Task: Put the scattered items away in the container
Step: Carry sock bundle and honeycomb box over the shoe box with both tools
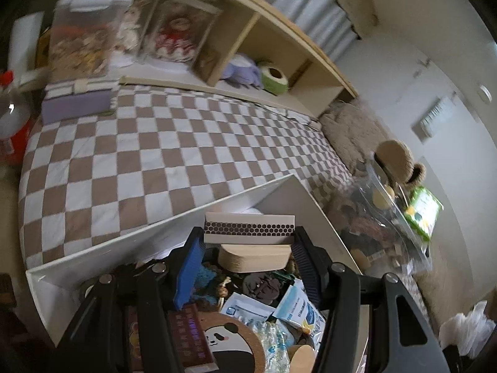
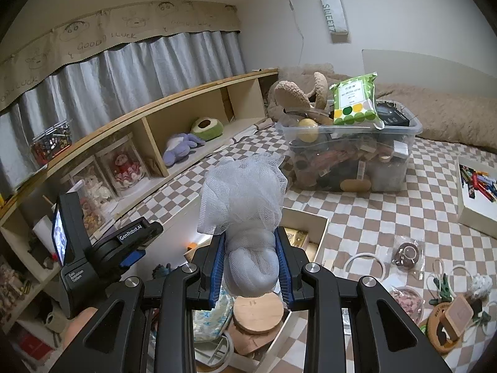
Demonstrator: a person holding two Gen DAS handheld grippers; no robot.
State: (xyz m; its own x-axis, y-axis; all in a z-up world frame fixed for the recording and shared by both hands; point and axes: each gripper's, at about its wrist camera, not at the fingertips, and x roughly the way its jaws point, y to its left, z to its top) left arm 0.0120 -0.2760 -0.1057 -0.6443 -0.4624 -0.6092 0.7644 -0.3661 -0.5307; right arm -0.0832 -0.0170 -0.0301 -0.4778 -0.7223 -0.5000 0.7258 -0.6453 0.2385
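Observation:
My left gripper (image 1: 248,236) is shut on a small beige box with a dark honeycomb band (image 1: 248,228) and holds it over the white container (image 1: 102,245), which holds several items: a panda coaster (image 1: 230,342), packets and a wooden piece. My right gripper (image 2: 250,264) is shut on a pale grey mesh bath pouf (image 2: 245,192) and holds it above the same white container (image 2: 320,236). The left gripper's body (image 2: 93,248) shows to the left in the right wrist view. Scattered items (image 2: 407,255) lie on the checkered bed at the right.
A clear plastic bin (image 2: 351,149) full of things, with a green wipes pack (image 2: 355,102) on top, stands at the back of the bed. A white box of pens (image 2: 475,192) lies far right. A wooden shelf (image 2: 186,124) with plush toys runs along the bed's left side.

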